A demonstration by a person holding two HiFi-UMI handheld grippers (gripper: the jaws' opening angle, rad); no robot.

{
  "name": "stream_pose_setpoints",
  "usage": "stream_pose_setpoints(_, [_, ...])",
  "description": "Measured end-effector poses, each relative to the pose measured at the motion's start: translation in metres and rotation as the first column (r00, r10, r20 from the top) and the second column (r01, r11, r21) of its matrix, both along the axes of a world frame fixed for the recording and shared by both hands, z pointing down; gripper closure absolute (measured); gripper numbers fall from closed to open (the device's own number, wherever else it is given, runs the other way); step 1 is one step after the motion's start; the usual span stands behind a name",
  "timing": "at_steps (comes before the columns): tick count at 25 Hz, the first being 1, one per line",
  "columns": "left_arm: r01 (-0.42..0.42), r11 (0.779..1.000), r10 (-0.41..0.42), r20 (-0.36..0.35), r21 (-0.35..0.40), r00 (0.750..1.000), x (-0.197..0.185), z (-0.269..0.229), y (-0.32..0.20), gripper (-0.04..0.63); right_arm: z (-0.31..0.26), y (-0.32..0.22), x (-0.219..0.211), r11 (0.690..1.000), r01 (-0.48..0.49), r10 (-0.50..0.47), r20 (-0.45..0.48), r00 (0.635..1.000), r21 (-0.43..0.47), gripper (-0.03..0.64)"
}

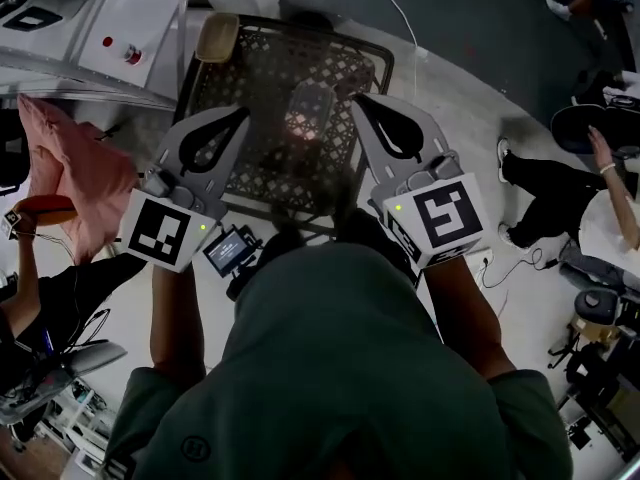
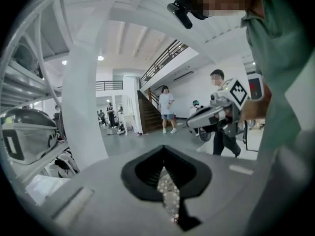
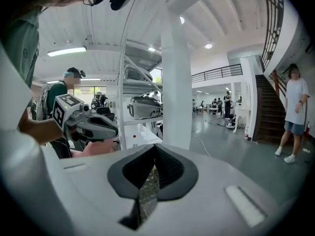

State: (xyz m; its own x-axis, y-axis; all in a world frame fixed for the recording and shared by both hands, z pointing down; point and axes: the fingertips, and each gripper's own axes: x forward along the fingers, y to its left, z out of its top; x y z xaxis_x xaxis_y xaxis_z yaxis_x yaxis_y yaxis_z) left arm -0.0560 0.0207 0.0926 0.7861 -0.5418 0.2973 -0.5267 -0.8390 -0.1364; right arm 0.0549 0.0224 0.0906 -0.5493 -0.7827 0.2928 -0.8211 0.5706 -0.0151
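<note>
In the head view both grippers are held up side by side over a black mesh basket [image 1: 372,50] on the floor. My left gripper [image 1: 238,116] is shut, its black-padded jaws pressed together with nothing between them. My right gripper [image 1: 360,101] is likewise shut and empty. In the left gripper view the left gripper [image 2: 164,150] points level into a hall, with the right gripper [image 2: 221,111] to its right. The right gripper view shows the right gripper [image 3: 155,147] beside a white post [image 3: 176,77], with the left gripper [image 3: 86,122] at its left. A grey-pink thing [image 1: 308,108] lies in the basket.
A pink cloth [image 1: 70,168] hangs at the left by white shelving with a red button [image 1: 132,55]. A tan object [image 1: 217,36] sits at the basket's corner. A seated person [image 1: 560,193] is at the right. A staircase [image 3: 268,107] and standing people [image 2: 167,109] are farther off.
</note>
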Motion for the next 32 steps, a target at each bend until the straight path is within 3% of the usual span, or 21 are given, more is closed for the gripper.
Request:
stream_pose_setpoints(8, [0.113, 0.993, -0.111, 0.040, -0.045, 0.993, 0.042, 0.024, -0.046, 0.594, 0.025, -0.064, 0.034, 0.991, 0.130, -0.129, 0.041, 0.991, -0.032, 0.611])
stream_pose_setpoints(13, [0.179, 0.982, -0.174, 0.082, -0.056, 0.981, 0.047, 0.033, -0.058, 0.594, 0.035, -0.082, 0.038, 0.979, 0.199, -0.196, 0.063, 0.978, -0.042, 0.609])
stream_pose_setpoints(18, [0.208, 0.972, -0.199, 0.091, -0.107, 0.976, 0.047, 0.061, -0.078, 0.594, 0.068, -0.101, 0.030, 0.963, 0.243, -0.237, 0.062, 0.970, -0.119, 0.609])
stream_pose_setpoints(23, [0.182, 0.964, -0.171, 0.071, -0.192, 0.983, 0.022, 0.092, -0.088, 0.594, 0.085, -0.121, 0.008, 0.967, 0.207, -0.206, 0.023, 0.978, -0.149, 0.611])
stream_pose_setpoints(27, [0.116, 0.972, -0.105, 0.063, -0.206, 0.992, 0.008, 0.107, -0.103, 0.594, 0.096, -0.133, -0.002, 0.976, 0.125, -0.124, 0.015, 0.992, -0.178, 0.611])
stream_pose_setpoints(32, [0.089, 0.972, -0.076, 0.065, -0.217, 0.995, -0.005, 0.117, -0.116, 0.594, 0.113, -0.137, -0.015, 0.974, 0.091, -0.095, -0.006, 0.995, -0.206, 0.609])
